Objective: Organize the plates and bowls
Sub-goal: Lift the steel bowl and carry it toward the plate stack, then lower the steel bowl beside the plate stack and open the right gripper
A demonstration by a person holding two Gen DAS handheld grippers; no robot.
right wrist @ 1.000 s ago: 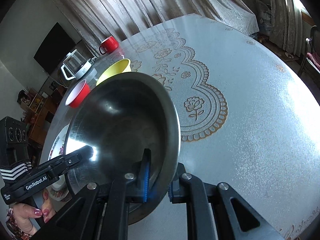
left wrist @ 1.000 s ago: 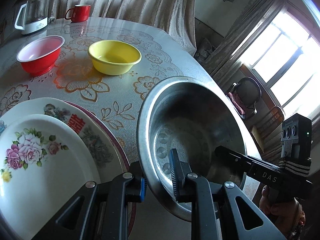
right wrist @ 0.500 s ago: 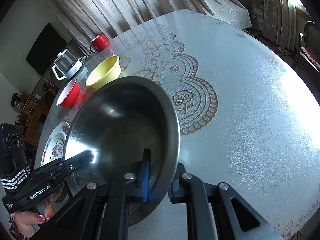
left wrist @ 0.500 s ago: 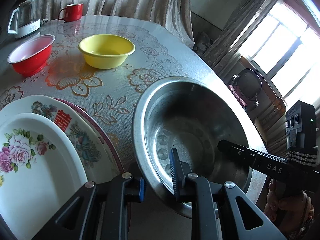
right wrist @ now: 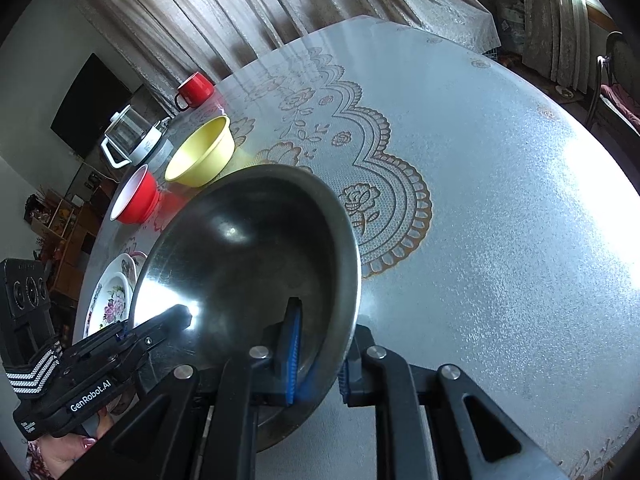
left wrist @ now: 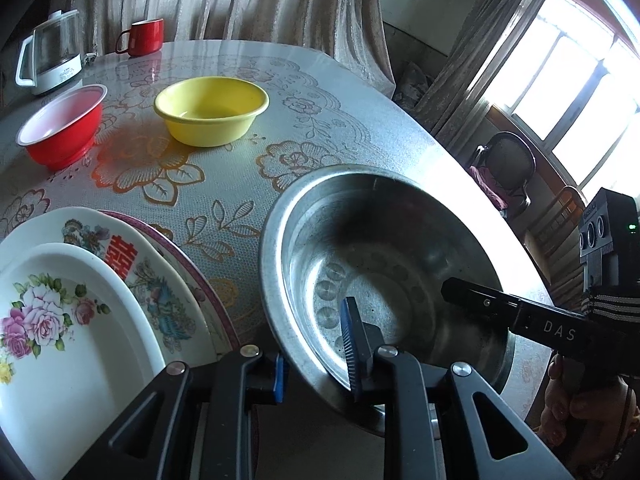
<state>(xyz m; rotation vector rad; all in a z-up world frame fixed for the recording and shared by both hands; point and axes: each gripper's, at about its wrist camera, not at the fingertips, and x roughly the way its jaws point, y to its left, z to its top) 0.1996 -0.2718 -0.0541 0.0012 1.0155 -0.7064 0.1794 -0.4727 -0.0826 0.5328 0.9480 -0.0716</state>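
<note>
Steel bowl [left wrist: 384, 264] hides the counter [left wrist: 240, 184] beneath it; left tool [left wrist: 316, 356] grips its rim, right tool [right wrist: 320, 356] loosening on the opposite rim.

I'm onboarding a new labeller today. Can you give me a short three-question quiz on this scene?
1. True or false: both grippers clamp the steel basin's rim.
2. Which bowl stands nearer the kettle: A red, B yellow?
3. How many plates are stacked left of the basin?

Key: 1 true: left gripper and right gripper each pinch it. 2 A. 3 Two.
</note>
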